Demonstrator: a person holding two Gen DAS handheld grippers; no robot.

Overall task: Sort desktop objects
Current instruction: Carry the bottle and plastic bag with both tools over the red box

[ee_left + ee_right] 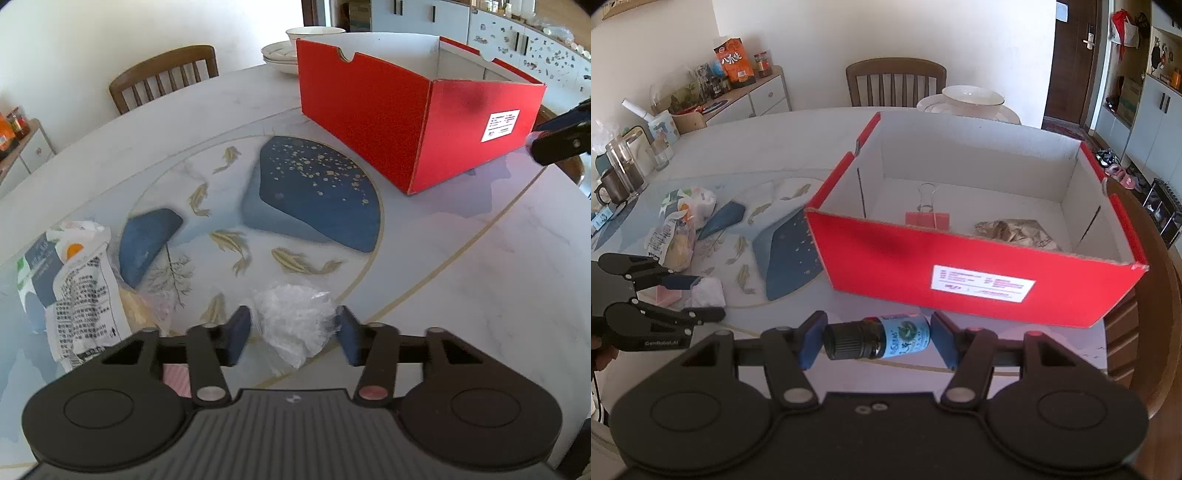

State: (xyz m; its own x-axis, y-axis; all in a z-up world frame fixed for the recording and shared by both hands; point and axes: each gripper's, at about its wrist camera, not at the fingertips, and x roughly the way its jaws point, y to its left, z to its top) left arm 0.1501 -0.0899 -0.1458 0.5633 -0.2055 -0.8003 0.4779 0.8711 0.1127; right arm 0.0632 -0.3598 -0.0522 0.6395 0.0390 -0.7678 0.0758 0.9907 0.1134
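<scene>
My left gripper (pixel 293 330) stands open around a crumpled clear plastic wrap (pixel 295 317) on the table; its pads sit at either side of it. My right gripper (pixel 877 338) is shut on a small dark bottle (pixel 877 336) with a blue label, held sideways in front of the red cardboard box (pixel 960 273). The box holds a red binder clip (pixel 927 218) and a crumpled brown wrapper (pixel 1015 230). The box also shows in the left wrist view (pixel 388 118). A printed snack bag (pixel 74 288) lies to the left of my left gripper.
White bowls and plates (pixel 291 48) stand behind the box. Wooden chairs (pixel 162 74) ring the round marble table (pixel 498 295). A sideboard (pixel 738 92) with jars and packets stands at the back left. A kettle and cups (pixel 624 170) sit at the table's left edge.
</scene>
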